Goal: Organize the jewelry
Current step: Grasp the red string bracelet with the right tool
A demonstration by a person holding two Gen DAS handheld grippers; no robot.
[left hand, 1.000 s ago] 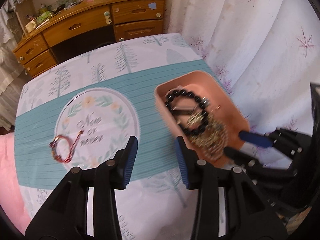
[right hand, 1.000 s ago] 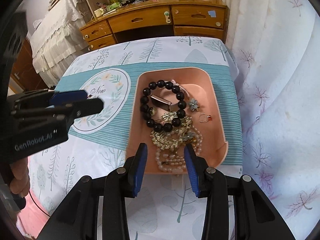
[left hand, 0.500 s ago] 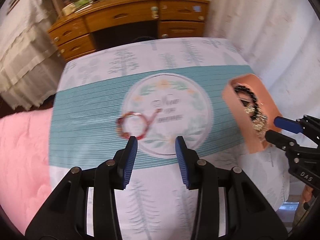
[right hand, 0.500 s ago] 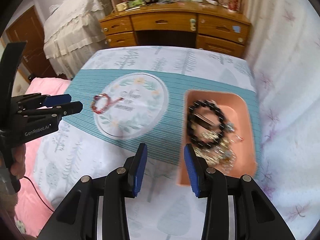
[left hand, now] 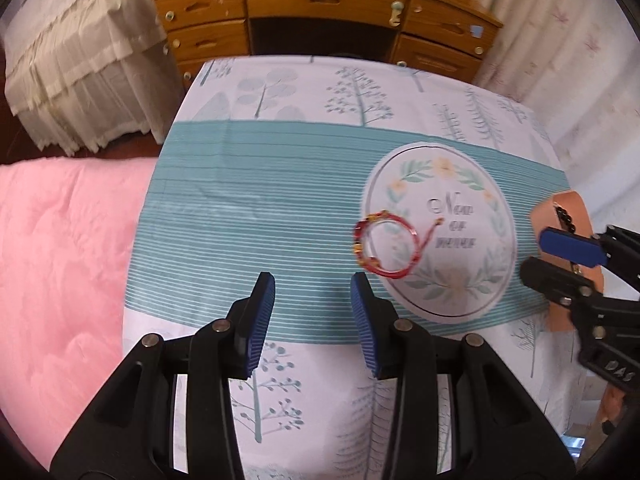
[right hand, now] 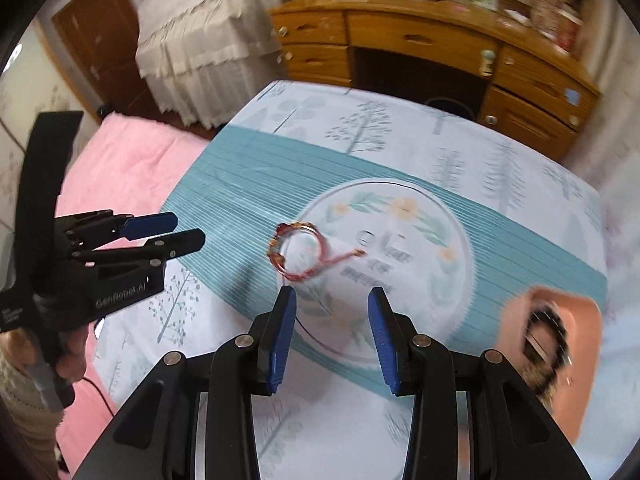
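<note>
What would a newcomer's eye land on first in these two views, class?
Probably the red bracelet, lying alone on the round floral print of the teal-striped tablecloth. Next comes the peach tray of jewelry at the table's right edge. Both hand-held grippers, left and right, stand open and empty above the cloth.

The black plastic left gripper (right hand: 188, 229) reads "GenRobot.AI" on its side — the white round medallion on the teal striped tablecloth (left hand: 440, 236) reads "Now or never"
</note>
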